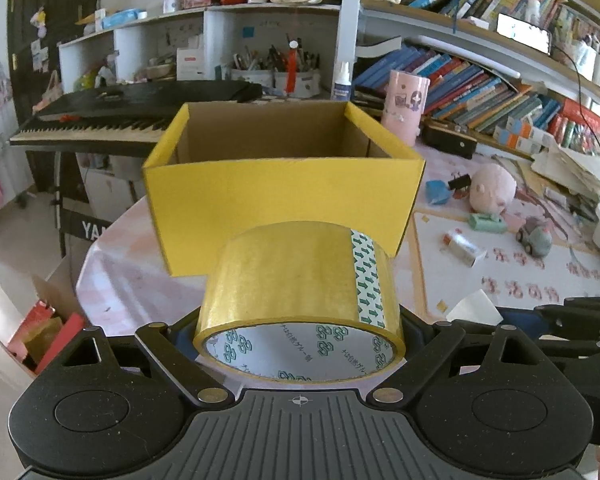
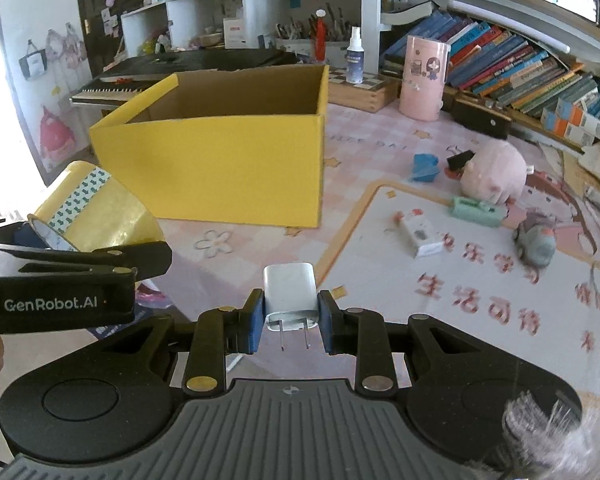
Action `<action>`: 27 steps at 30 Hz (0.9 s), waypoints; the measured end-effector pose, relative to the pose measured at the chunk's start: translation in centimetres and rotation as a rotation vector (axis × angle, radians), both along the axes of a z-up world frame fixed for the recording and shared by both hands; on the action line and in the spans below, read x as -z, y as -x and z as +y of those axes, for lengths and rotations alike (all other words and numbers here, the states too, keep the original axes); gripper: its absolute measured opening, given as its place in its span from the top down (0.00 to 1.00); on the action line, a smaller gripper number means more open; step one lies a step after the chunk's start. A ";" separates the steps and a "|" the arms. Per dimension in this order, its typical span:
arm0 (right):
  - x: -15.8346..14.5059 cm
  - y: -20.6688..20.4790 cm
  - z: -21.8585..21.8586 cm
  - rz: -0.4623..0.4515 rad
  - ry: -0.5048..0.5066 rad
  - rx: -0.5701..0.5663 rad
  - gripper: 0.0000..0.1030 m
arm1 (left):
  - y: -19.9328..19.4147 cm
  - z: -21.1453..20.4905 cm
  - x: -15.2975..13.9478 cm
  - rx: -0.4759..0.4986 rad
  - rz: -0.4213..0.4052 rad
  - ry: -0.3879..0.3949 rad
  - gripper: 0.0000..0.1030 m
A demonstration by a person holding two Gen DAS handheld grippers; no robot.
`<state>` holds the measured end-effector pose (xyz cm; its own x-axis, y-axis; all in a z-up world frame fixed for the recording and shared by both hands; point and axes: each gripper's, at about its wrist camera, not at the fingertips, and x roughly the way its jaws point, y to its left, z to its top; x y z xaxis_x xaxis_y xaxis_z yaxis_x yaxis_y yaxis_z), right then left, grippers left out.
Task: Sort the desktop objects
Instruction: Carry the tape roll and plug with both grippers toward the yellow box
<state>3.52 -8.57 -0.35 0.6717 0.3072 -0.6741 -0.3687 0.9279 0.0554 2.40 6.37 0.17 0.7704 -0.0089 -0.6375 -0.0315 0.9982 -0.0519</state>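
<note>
My left gripper [image 1: 300,336] is shut on a wide roll of yellow packing tape [image 1: 300,300], held above the desk just in front of the open yellow cardboard box [image 1: 284,196]. The same tape roll [image 2: 96,216] and the left gripper's black arm show at the left of the right wrist view. My right gripper [image 2: 288,320] is shut on a white plug-in charger [image 2: 289,294], its two metal prongs pointing back toward the camera. The yellow box [image 2: 228,168] stands ahead and to the left of it, and what shows of its inside is bare cardboard.
On the pink patterned desk mat lie a pink plush toy [image 2: 496,176], a blue object [image 2: 424,168], a green case [image 2: 478,210], a small white box [image 2: 420,236] and a grey toy car [image 2: 536,240]. A pink cylinder [image 2: 424,80], bookshelves and a keyboard [image 1: 92,128] stand behind.
</note>
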 end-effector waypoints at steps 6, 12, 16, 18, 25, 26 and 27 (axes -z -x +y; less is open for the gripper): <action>0.5 2.0 2.4 0.016 -0.022 0.008 0.75 | 1.9 2.6 0.0 -0.015 0.002 -0.007 0.10; 0.2 3.1 4.6 0.010 -0.013 -0.021 0.75 | 3.3 4.4 -0.3 -0.052 -0.012 0.006 0.10; -0.1 3.6 5.5 0.001 -0.001 -0.037 0.75 | 3.9 5.2 -0.4 -0.071 -0.021 0.020 0.10; -0.2 3.7 5.8 -0.002 0.002 -0.041 0.75 | 4.0 5.6 -0.4 -0.076 -0.023 0.026 0.10; -0.4 4.2 6.5 -0.004 0.013 -0.051 0.75 | 4.3 6.1 -0.4 -0.078 -0.032 0.030 0.10; -0.4 4.2 6.5 -0.004 0.012 -0.050 0.75 | 4.3 6.2 -0.5 -0.076 -0.034 0.028 0.10; -0.4 4.2 6.5 -0.004 0.012 -0.050 0.75 | 4.4 6.2 -0.5 -0.075 -0.036 0.027 0.10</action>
<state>-0.66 -2.07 0.01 0.6583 0.3325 -0.6753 -0.4147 0.9089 0.0433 -2.01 12.57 0.65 0.7917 0.0330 -0.6100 -0.1036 0.9913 -0.0808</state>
